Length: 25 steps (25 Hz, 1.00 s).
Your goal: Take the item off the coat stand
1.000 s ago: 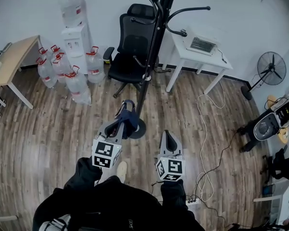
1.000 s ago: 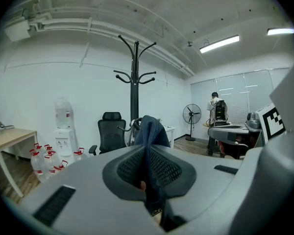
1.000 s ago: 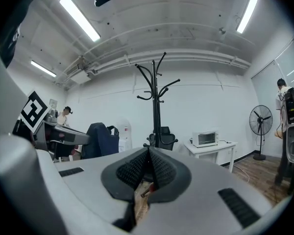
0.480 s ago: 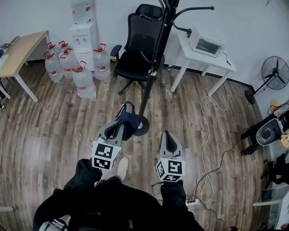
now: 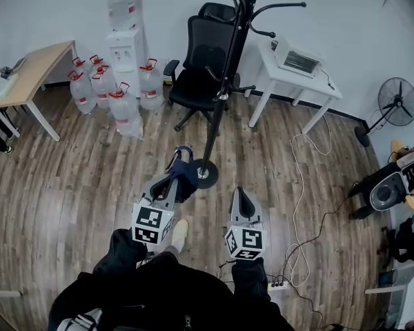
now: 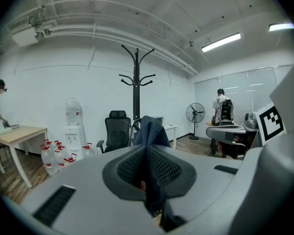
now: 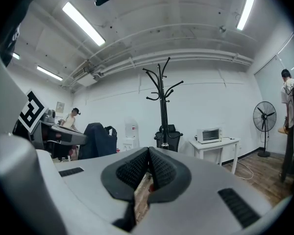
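Head view: one person holds two grippers out side by side above a wooden floor.
Left gripper (image 5: pixel 181 163) (image 6: pixel 148 151): jaws pinch one dark blue cloth (image 5: pixel 185 176) (image 6: pixel 151 130), which sticks up past the tips and hangs below them.
Right gripper (image 5: pixel 240 194) (image 7: pixel 148 153): jaws pressed together, with nothing between them.
Cloth: one, held in the left gripper, off the coat stand (image 5: pixel 221 95) (image 6: pixel 136 84) (image 7: pixel 162 106) and apart from it.
Coat stand: one, black and upright, ahead of both grippers; its round base is on the floor just beyond the left gripper's tips.
Chair (image 5: pixel 205 61): one, black, beyond the stand.
Benches: two. The white bench (image 5: pixel 316 83) is ahead and to the right of the right gripper and carries one small oven (image 5: pixel 300 61). The wooden bench (image 5: pixel 38 71) is well ahead and to the left of the left gripper.
Water bottles (image 5: pixel 123 105): a red-capped cluster beside one dispenser (image 5: pixel 127 47), ahead-left of the left gripper; too crowded to count.
Fan (image 5: pixel 398 102): one, far right of the right gripper.
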Tool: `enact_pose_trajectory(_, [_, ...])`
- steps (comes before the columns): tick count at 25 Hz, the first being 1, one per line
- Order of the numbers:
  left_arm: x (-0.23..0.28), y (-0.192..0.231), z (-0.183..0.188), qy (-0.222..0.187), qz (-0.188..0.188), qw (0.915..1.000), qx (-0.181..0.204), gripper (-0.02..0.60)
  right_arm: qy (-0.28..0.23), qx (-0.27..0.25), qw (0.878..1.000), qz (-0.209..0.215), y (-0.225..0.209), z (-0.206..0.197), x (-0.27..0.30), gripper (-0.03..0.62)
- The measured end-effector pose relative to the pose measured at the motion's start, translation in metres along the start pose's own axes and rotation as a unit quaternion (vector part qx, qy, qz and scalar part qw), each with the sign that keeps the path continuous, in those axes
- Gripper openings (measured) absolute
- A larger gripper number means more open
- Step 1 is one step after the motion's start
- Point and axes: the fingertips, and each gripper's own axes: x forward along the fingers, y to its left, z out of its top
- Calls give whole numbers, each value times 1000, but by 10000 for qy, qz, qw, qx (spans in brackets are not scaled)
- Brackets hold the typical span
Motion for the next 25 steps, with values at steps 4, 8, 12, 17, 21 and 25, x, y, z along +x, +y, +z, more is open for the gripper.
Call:
enact_pose_trajectory(4, [-12,-2,0,-38,19,10000,27,38,-12,-6,10000,69,8,-1,-8,16])
enact_pose_trajectory(8, [-18,-2,3,-56,35,10000,39,38,-35,-11,10000,83,12,2,-11,15])
enact_pose_trajectory(12, [-22,-1,4,-63,26,10000,42,38,-48,-18,10000,71,15,4,-14,16])
enact_pose_trajectory(17, [-21,-1,6,-47,-26,10000,36,38,-35,-27,10000,19,15,7,-16,15])
enact_pose_trajectory(21, [-25,-2,1,-63,-50,10000,33,38,-29,-43,10000,-16,17,3,-21,16])
enact_pose_trajectory(25, [-32,-4,-2,-76,-78,9999,34,38,-30,-42,10000,-13,22,1,-24,15])
